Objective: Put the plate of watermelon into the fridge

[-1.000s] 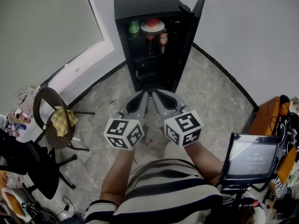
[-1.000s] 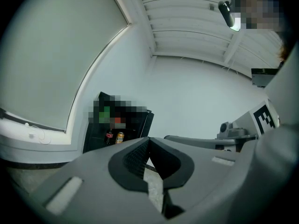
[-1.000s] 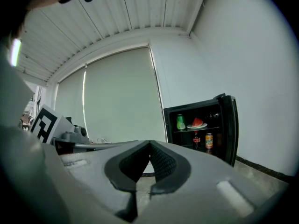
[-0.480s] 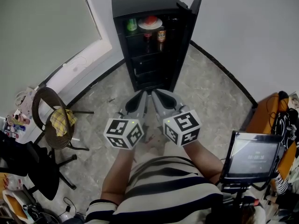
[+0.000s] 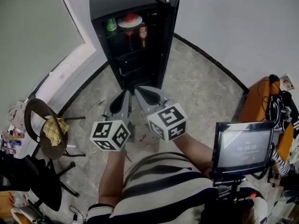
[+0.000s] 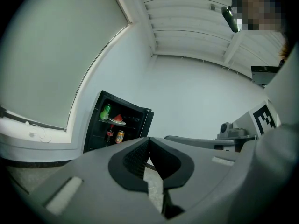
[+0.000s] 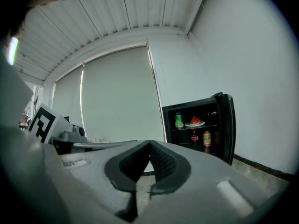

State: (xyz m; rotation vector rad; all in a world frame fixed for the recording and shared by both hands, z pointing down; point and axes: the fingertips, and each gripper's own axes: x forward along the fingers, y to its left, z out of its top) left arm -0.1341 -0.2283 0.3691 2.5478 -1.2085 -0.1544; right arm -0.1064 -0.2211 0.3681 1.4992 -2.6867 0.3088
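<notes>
plate of watermelon (image 5: 130,20) is set in the fridge (image 5: 122,3) | left hand-held gripper (image 6: 148,143) and right hand-held gripper (image 7: 149,148) are held shut and empty, since nothing is left to carry

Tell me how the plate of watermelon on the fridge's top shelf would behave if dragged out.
The plate looks shallow and rigid, so it would likely slide flat without flexing. The watermelon wedge seems to rest loose on top and could tip or skid if jerked. The green can stands close beside it; a sideways push might knock it.
</notes>
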